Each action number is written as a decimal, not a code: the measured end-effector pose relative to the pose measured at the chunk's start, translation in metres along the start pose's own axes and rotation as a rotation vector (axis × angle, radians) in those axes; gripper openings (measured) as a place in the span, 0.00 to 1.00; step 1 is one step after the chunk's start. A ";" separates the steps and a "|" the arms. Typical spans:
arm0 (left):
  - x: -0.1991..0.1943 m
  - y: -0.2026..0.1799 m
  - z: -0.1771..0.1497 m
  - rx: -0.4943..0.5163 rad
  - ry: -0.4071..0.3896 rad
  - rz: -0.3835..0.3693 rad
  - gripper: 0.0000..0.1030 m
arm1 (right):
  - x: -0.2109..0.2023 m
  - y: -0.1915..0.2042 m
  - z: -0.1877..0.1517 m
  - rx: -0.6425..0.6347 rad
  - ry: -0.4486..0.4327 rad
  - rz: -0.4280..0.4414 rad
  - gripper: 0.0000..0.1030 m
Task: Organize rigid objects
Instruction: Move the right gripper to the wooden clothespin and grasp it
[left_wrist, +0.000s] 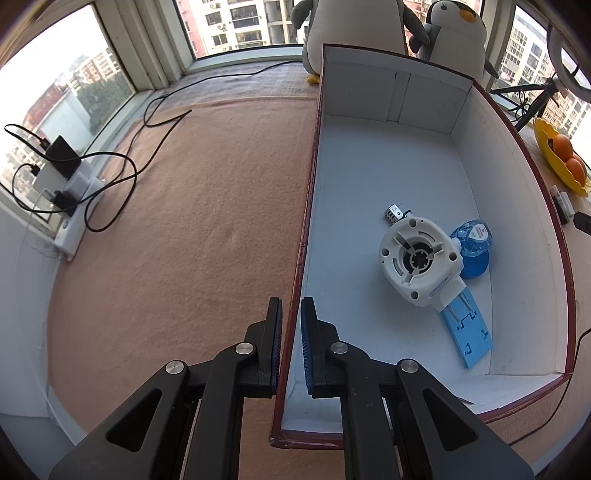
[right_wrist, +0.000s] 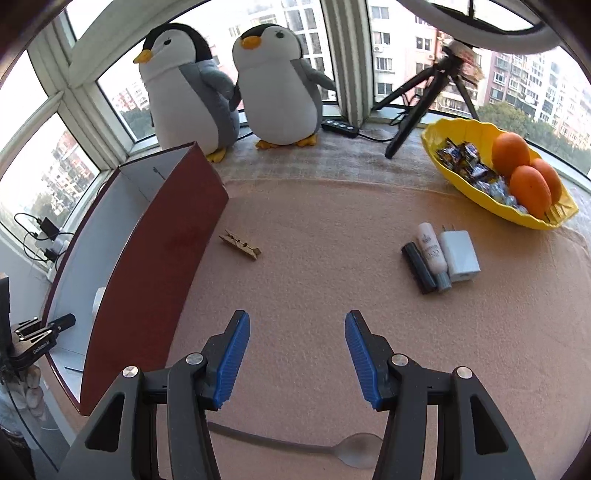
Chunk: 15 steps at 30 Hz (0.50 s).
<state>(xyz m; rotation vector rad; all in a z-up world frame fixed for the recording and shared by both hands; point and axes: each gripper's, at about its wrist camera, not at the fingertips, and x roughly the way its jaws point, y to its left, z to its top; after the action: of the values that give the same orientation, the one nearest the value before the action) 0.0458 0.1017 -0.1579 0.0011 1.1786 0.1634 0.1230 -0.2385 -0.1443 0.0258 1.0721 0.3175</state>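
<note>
A long box (left_wrist: 424, 99), dark red outside and white inside, lies open on the carpet. Inside it lie a white round device (left_wrist: 421, 254), a blue bottle (left_wrist: 474, 247), a flat blue plastic piece (left_wrist: 467, 332) and a small metal part (left_wrist: 395, 212). My left gripper (left_wrist: 291, 314) is shut on the box's left wall near the front corner. My right gripper (right_wrist: 297, 325) hangs open over bare carpet to the right of the box (right_wrist: 159, 251). A wooden clothespin (right_wrist: 240, 245), a dark tube (right_wrist: 419, 267), a cream tube (right_wrist: 432, 254) and a white charger (right_wrist: 458, 254) lie ahead of it. A grey spoon (right_wrist: 332, 448) lies under its fingers.
A yellow bowl (right_wrist: 461, 129) with oranges and wrapped sweets stands at the far right. Two plush penguins (right_wrist: 277, 88) and a tripod (right_wrist: 417, 110) stand by the window. A power strip with cables (left_wrist: 70, 195) lies at the left edge of the carpet.
</note>
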 end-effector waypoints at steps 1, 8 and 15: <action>0.000 0.000 0.000 0.002 0.002 0.002 0.09 | 0.009 0.007 0.004 -0.025 0.010 0.003 0.48; 0.001 -0.002 0.001 0.014 0.019 0.015 0.09 | 0.067 0.029 0.029 -0.124 0.086 0.005 0.48; 0.002 -0.004 0.003 0.026 0.040 0.013 0.09 | 0.099 0.041 0.047 -0.175 0.121 0.013 0.48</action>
<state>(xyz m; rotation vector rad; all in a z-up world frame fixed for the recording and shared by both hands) 0.0495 0.0984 -0.1590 0.0290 1.2207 0.1603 0.1969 -0.1665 -0.1996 -0.1440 1.1606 0.4278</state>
